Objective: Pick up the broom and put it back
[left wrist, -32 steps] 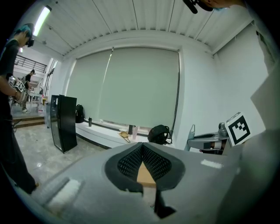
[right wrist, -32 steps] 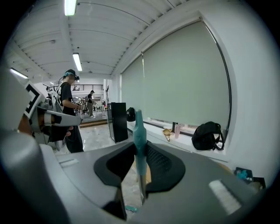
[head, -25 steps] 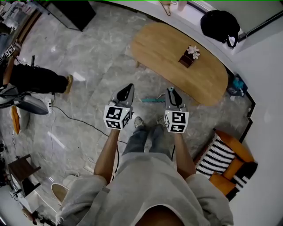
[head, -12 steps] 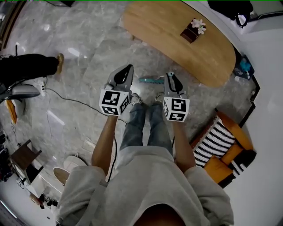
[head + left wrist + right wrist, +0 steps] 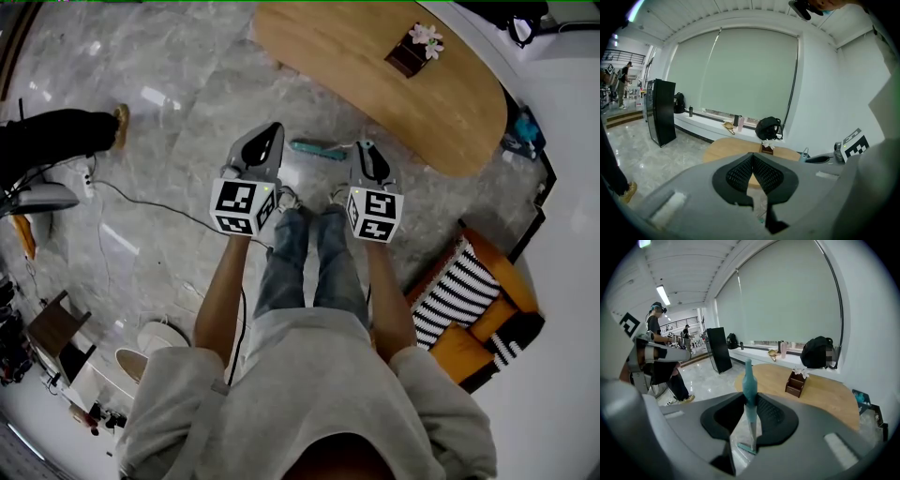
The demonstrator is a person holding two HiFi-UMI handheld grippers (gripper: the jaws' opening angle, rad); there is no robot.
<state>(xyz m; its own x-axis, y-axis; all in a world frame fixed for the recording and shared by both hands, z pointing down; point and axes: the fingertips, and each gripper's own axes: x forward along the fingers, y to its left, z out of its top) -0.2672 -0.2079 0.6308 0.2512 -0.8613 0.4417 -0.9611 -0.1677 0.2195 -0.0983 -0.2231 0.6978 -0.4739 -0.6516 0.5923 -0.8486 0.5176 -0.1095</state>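
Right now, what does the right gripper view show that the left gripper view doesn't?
Right gripper view only: the teal plastic broom, its handle clamped between the right gripper's jaws.
Left gripper view only: the left gripper, jaws closed together on nothing, and the other gripper's black-and-white marker cube.
Both: the oval wooden table, the brown box with white flowers on it, and the black backpack behind.

your left forearm (image 5: 228, 286) and right forearm (image 5: 383, 295) stretched forward side by side, both grippers tipped downward, your left gripper (image 5: 270, 132) with jaws pressed together on nothing, your right gripper (image 5: 367, 150) clamped on the broom handle (image 5: 749, 380)
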